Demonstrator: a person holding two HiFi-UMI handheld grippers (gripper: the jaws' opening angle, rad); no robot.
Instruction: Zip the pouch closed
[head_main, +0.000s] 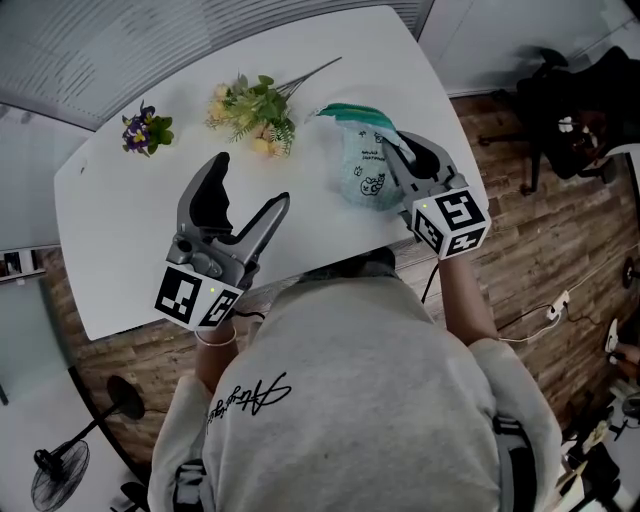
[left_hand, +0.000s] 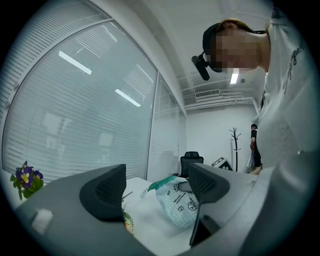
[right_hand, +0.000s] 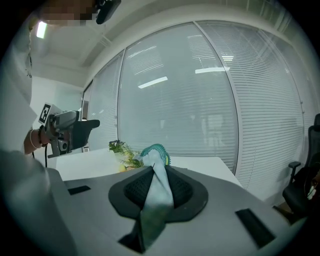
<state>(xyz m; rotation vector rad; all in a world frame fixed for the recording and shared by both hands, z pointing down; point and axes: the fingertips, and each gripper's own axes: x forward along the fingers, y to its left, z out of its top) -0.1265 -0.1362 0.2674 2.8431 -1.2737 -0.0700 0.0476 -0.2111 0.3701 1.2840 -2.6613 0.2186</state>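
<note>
The right gripper (head_main: 395, 152) has its fingers clenched on the pouch (head_main: 366, 178) at the counter's (head_main: 120, 230) two o'clock, while the left gripper (head_main: 250, 183), at the pouch's eight o'clock, keeps its fingers released.

A white table (head_main: 120, 230) is set on a wood-plank floor (head_main: 540, 240) beside blind-covered windows (right_hand: 200, 100), and a black office chair (left_hand: 191, 159) and a coat stand (left_hand: 235, 147) are seen against the far white wall (left_hand: 215, 132).
</note>
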